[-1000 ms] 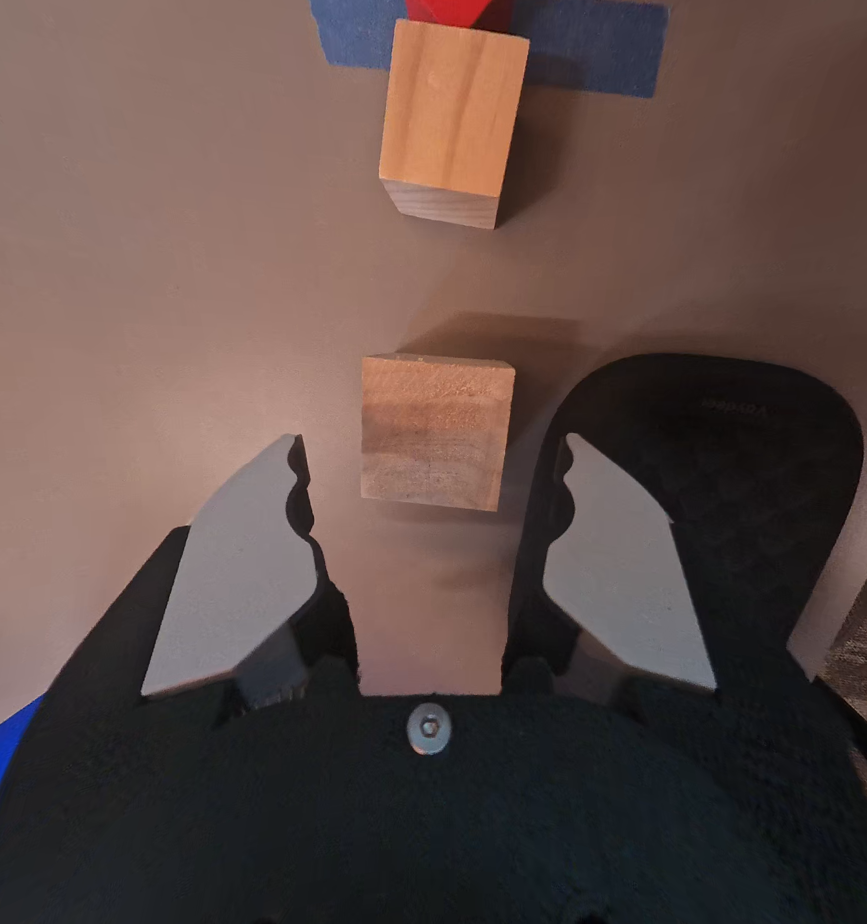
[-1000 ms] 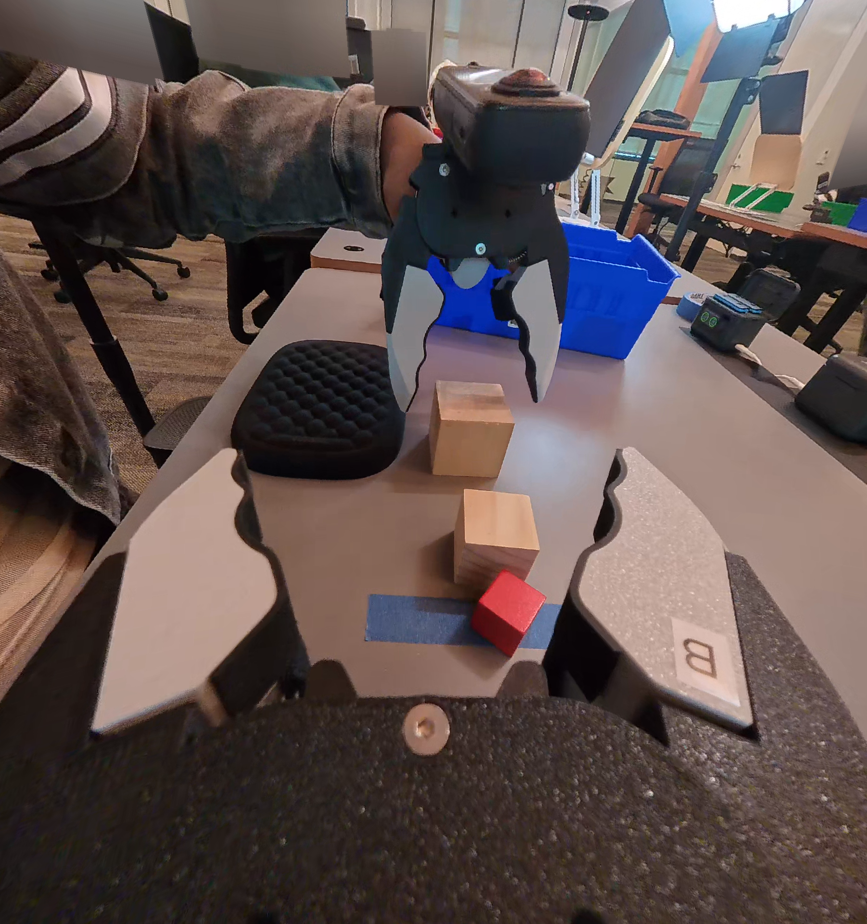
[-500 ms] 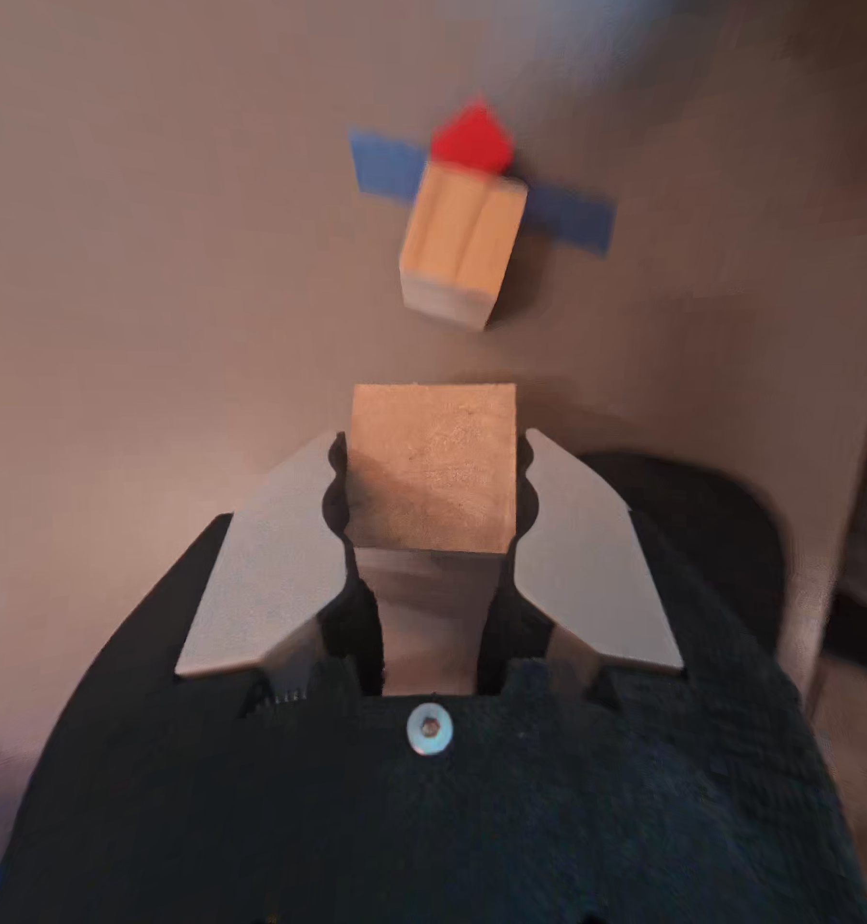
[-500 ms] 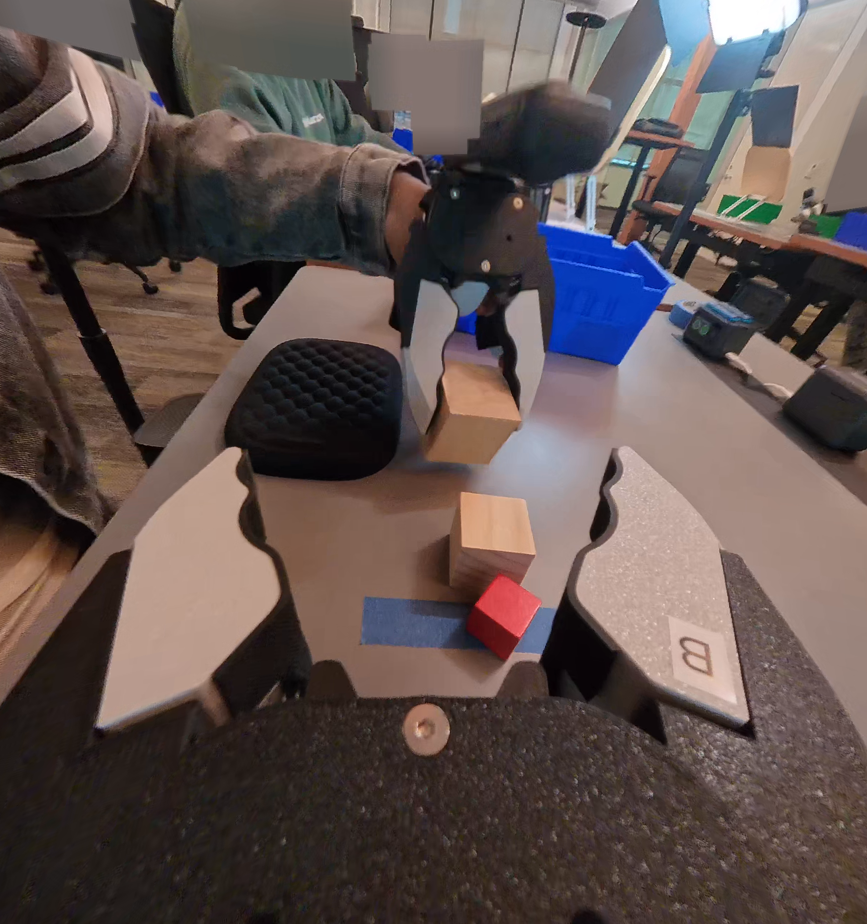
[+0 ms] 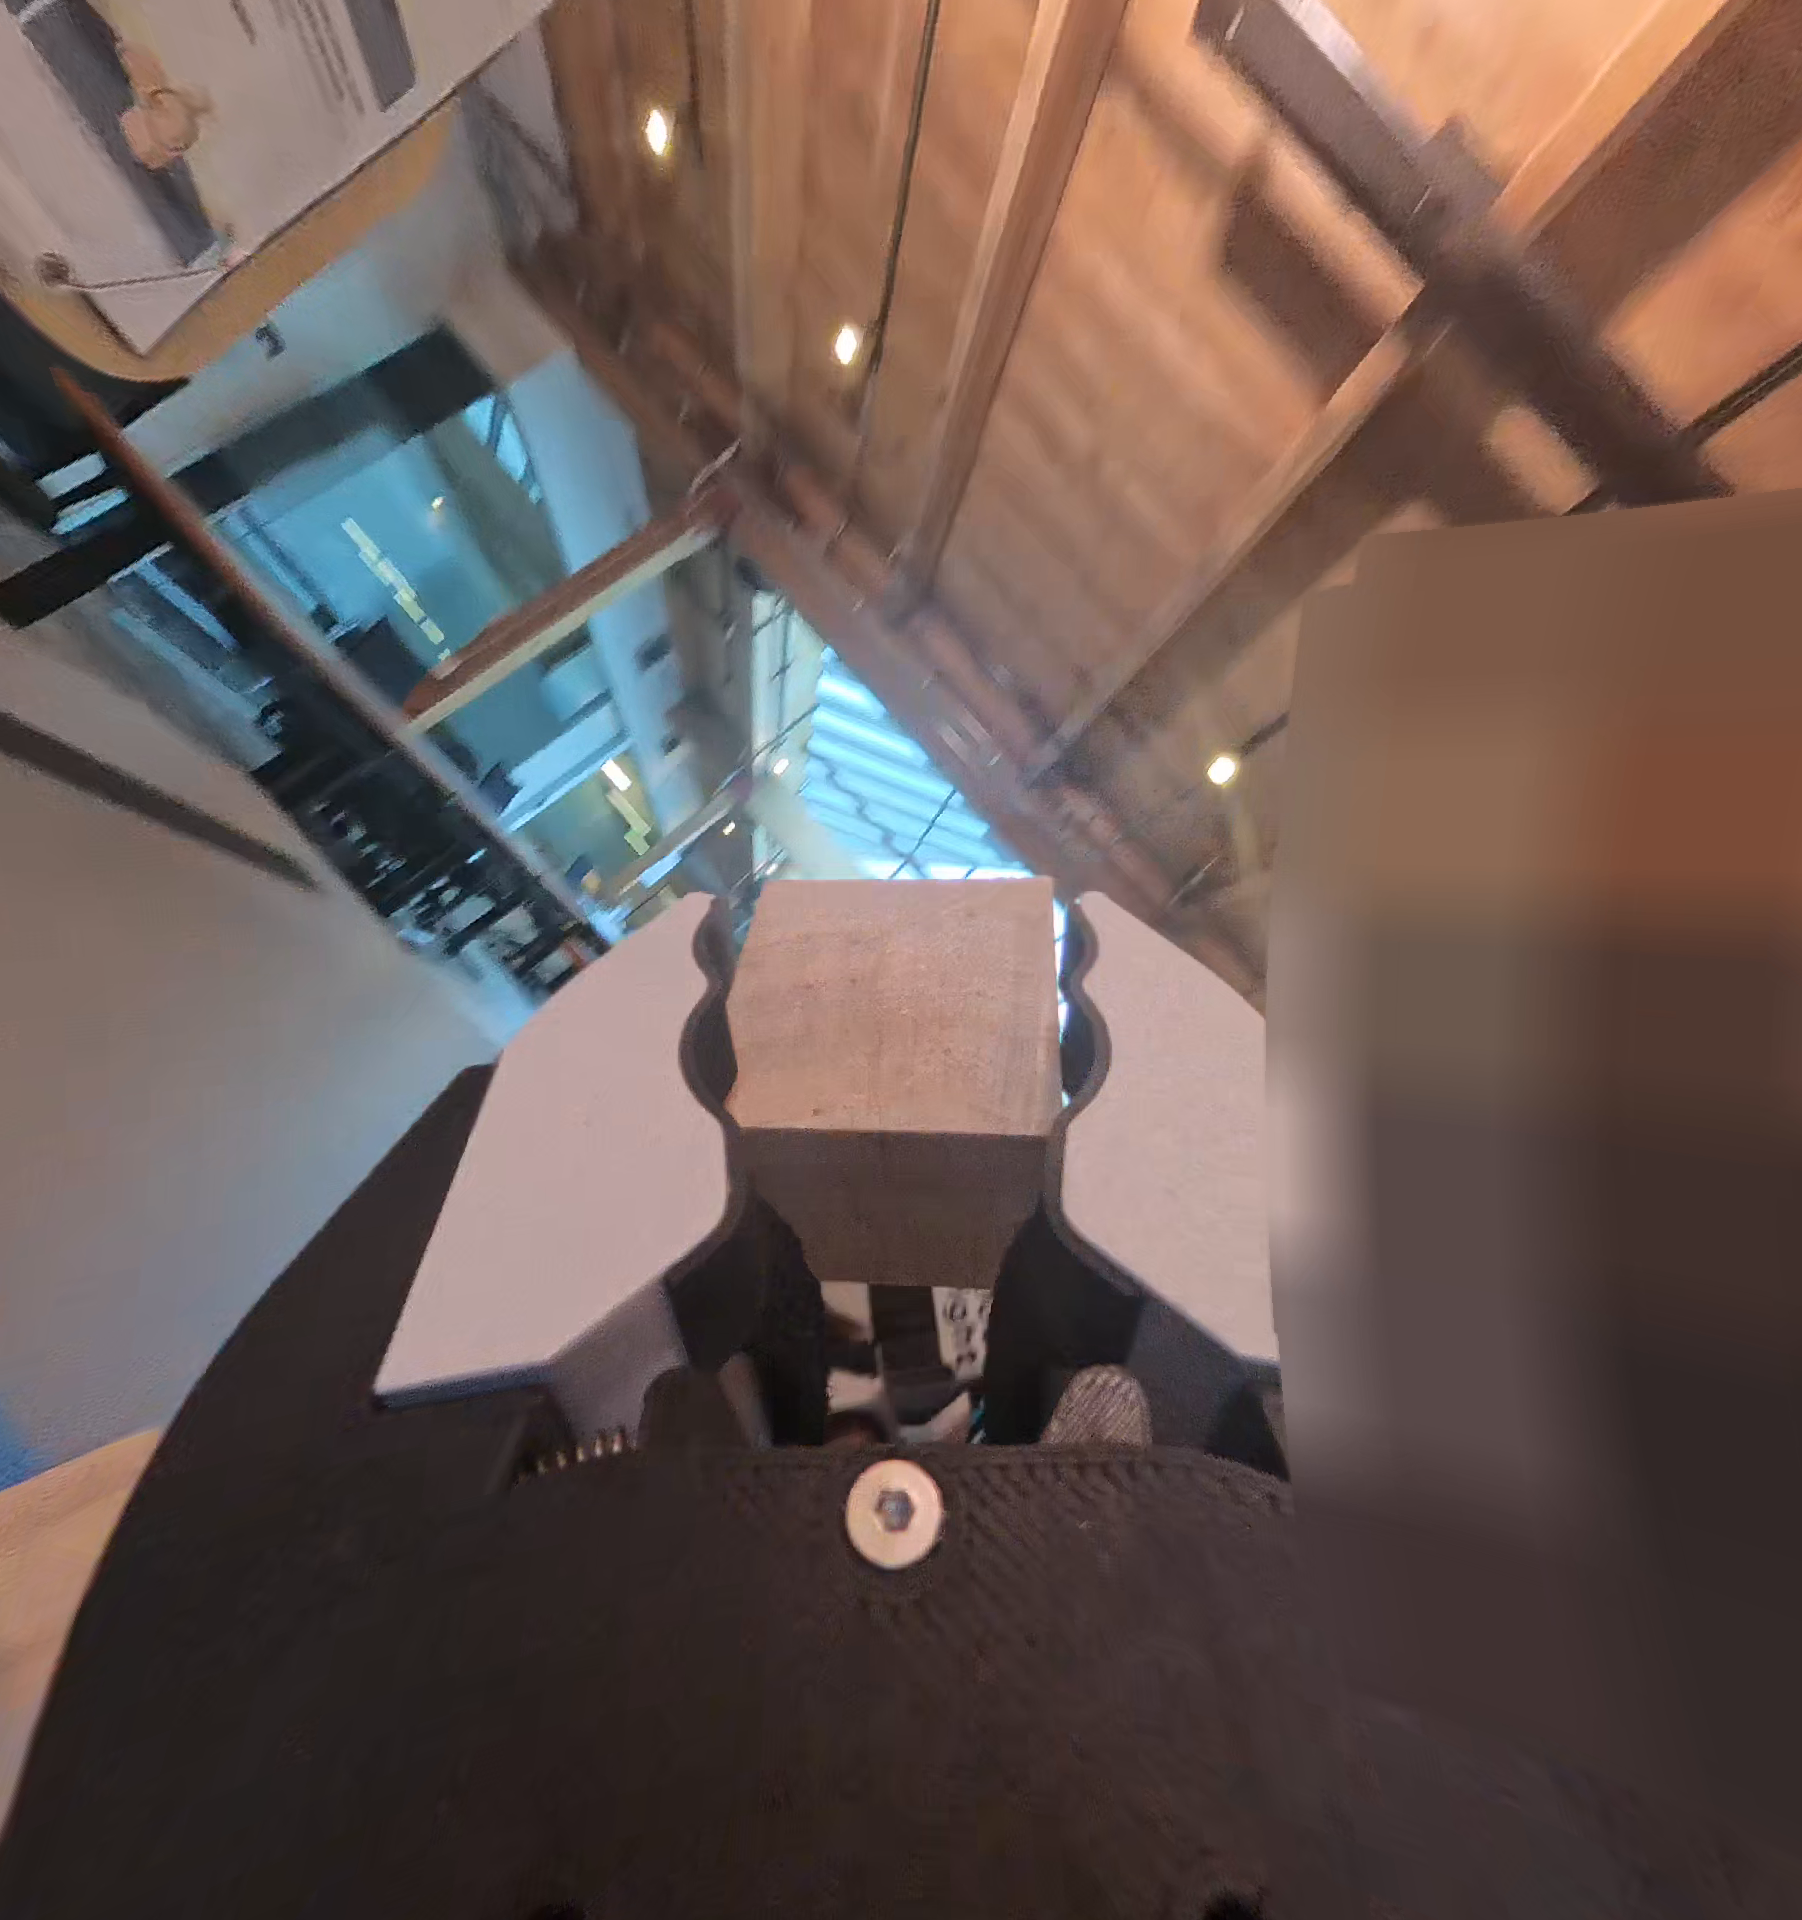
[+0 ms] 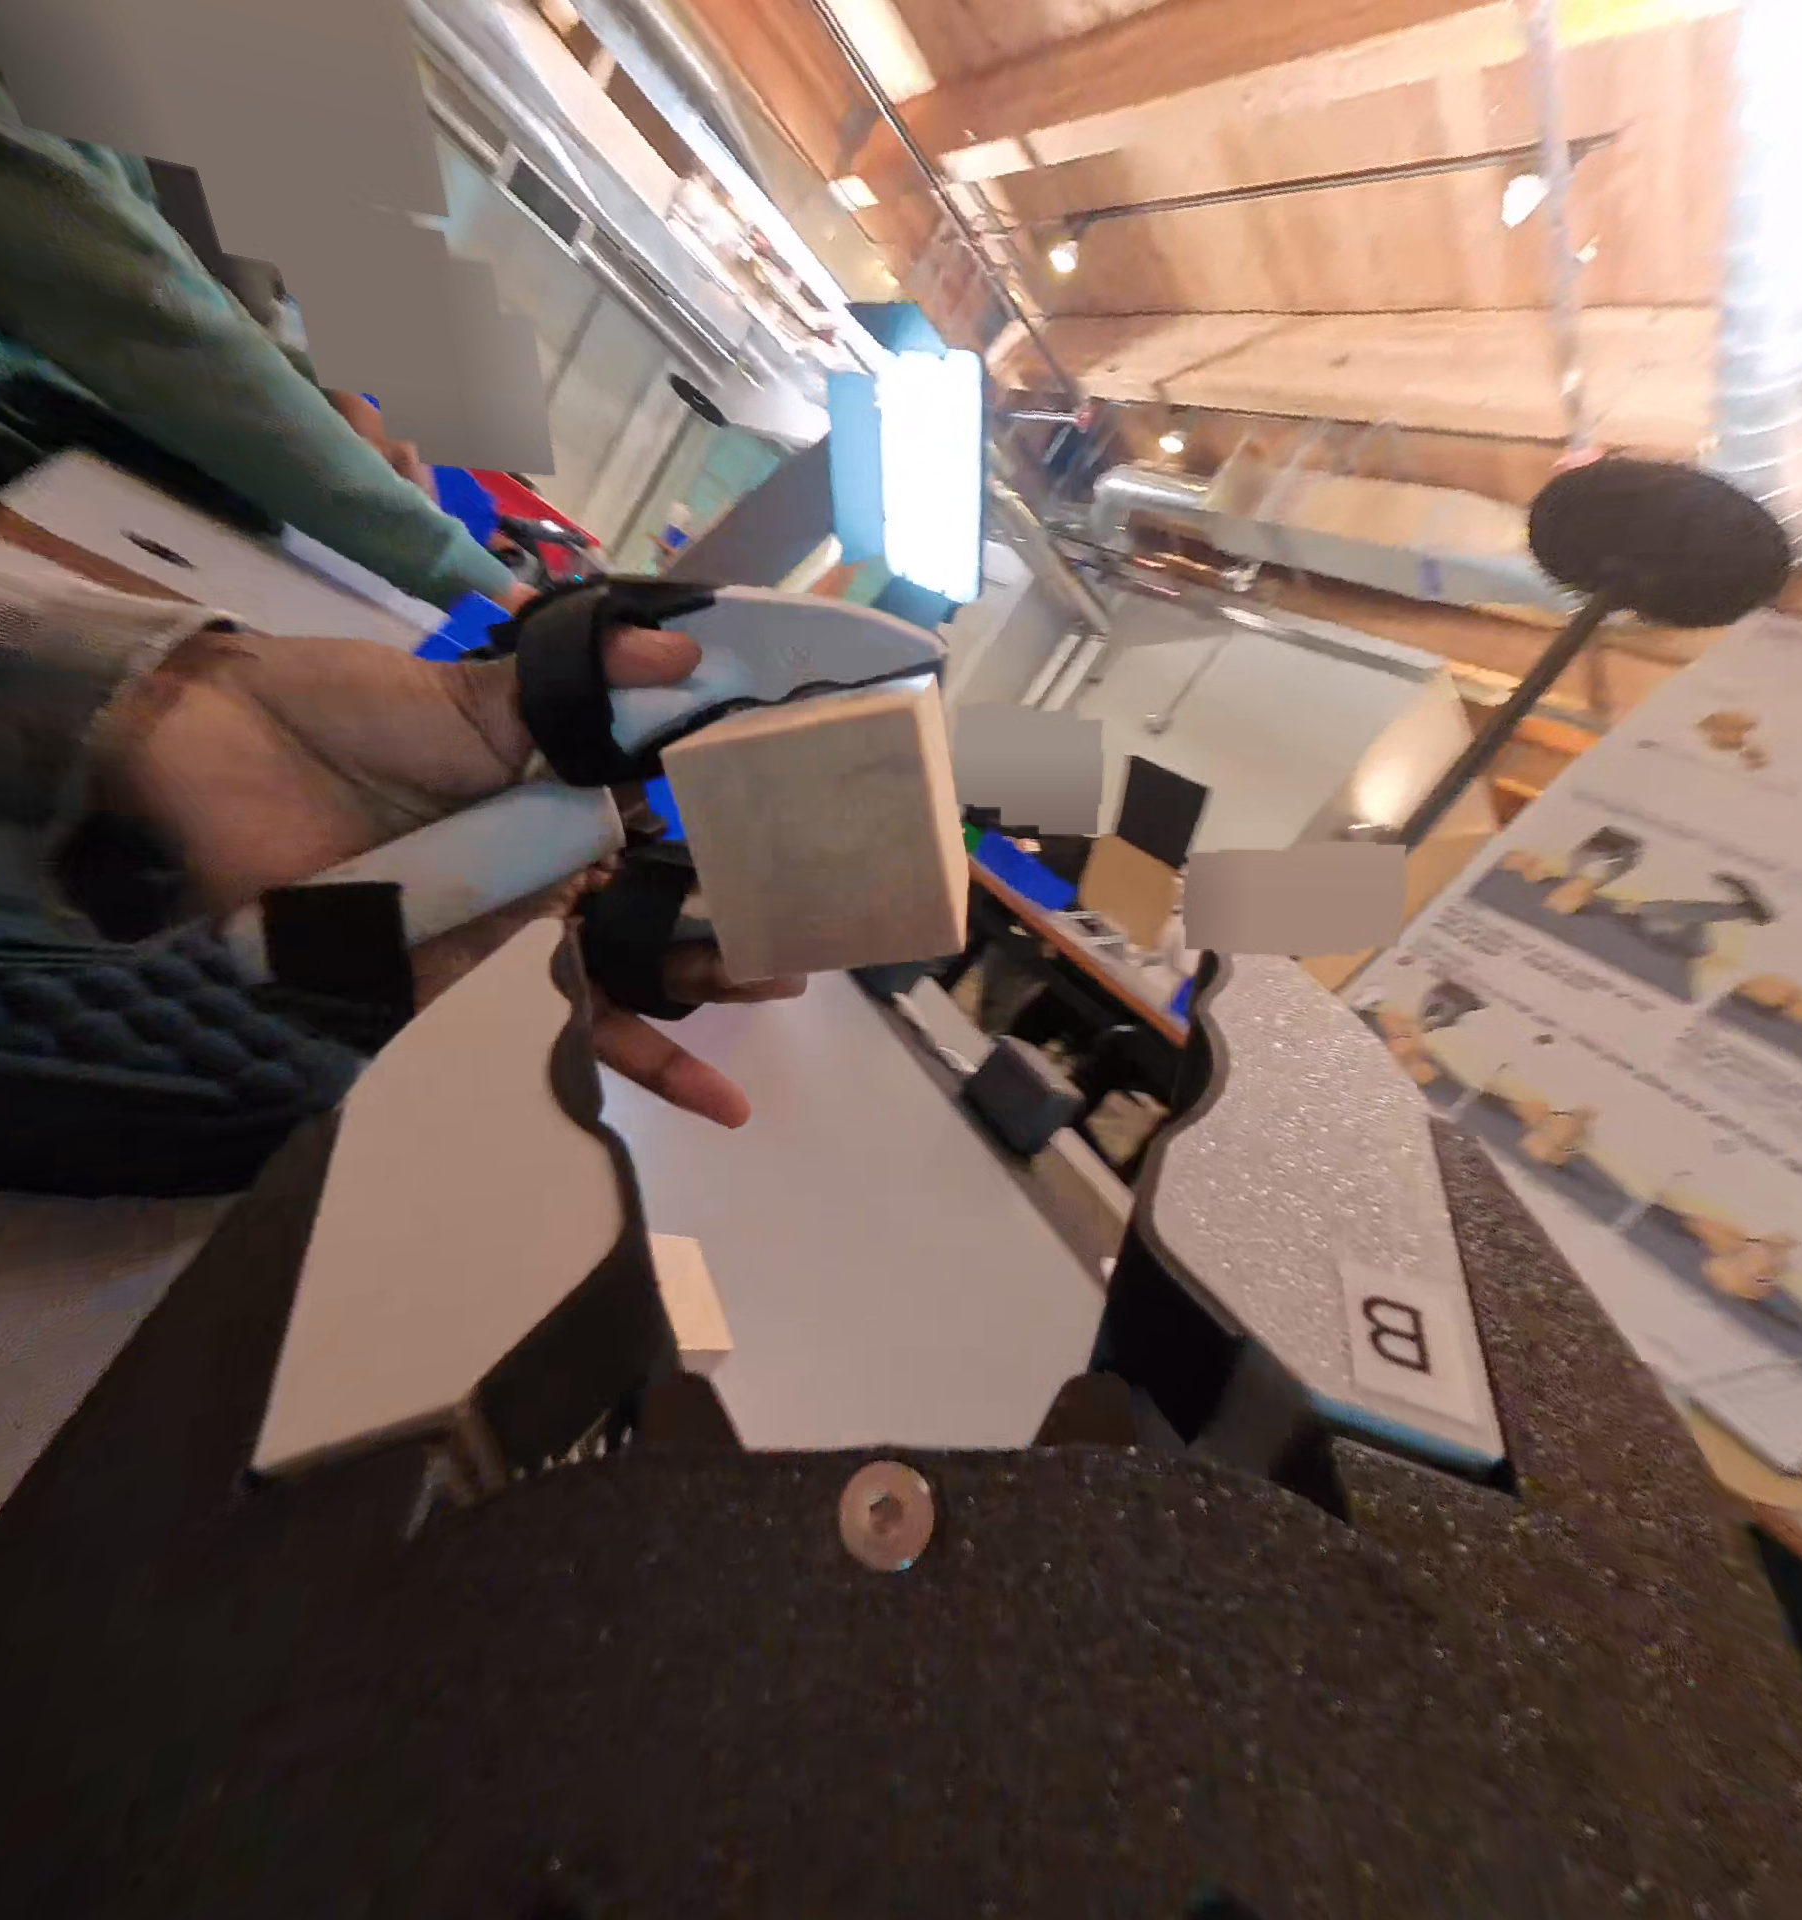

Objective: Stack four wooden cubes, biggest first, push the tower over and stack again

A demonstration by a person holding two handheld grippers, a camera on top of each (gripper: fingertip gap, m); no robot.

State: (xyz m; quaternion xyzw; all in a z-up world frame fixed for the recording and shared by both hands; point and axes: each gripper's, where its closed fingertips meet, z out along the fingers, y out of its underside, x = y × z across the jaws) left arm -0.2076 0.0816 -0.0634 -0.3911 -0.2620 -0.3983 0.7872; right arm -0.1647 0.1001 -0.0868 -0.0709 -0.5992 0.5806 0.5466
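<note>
wooden cube, pale and plain, clamped between the two grey fingers of the left gripper, both wavy inner edges pressed to its sides; cube raised clear of the desk, the left wrist view tilted up at a timber ceiling and windows. right wrist view: same cube held aloft in the left gripper, a hand strapped round its handle. right gripper with fingers spread wide, nothing between them. second wooden cube resting on the grey desk, just beside the near finger. black cushion at left.
</note>
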